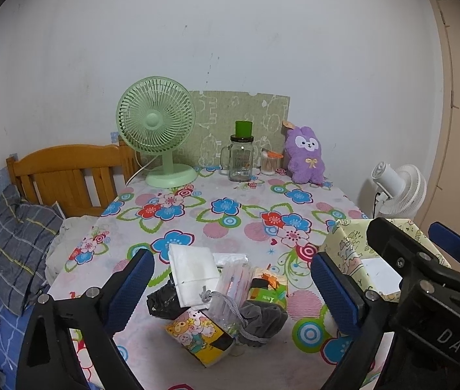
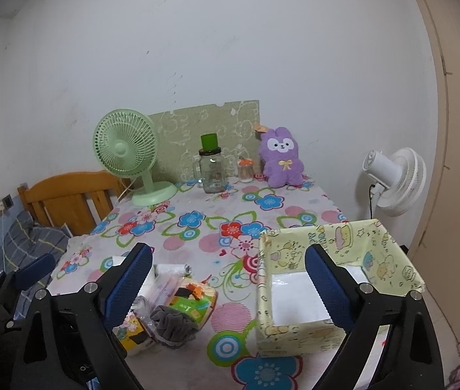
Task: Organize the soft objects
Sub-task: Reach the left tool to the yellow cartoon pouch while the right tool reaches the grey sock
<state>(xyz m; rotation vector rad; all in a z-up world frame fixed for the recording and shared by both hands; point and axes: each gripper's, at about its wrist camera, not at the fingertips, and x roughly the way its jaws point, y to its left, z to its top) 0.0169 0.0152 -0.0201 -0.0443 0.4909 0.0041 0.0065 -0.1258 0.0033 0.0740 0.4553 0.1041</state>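
Note:
A pile of small soft items lies at the near edge of the flowered table (image 1: 230, 221): a white tissue pack (image 1: 190, 273), a black bag (image 1: 163, 299), a clear drawstring pouch (image 1: 230, 295), a green and orange packet (image 1: 270, 289), a grey velvet pouch (image 1: 262, 321) and a cartoon tissue pack (image 1: 200, 334). My left gripper (image 1: 234, 292) hangs open above the pile, holding nothing. To the right stands a yellow cartoon-print box (image 2: 295, 334) with a white bottom. My right gripper (image 2: 228, 289) is open over the box's left wall. A purple plush (image 2: 282, 159) sits at the back.
At the table's far edge stand a green desk fan (image 1: 156, 130), a glass jar with a green lid (image 1: 241, 159) and a cotton-swab holder (image 1: 269, 162). A wooden headboard (image 1: 67, 175) and plaid pillow (image 1: 18, 243) are left of the table. A white fan (image 2: 392, 178) and a door are on the right.

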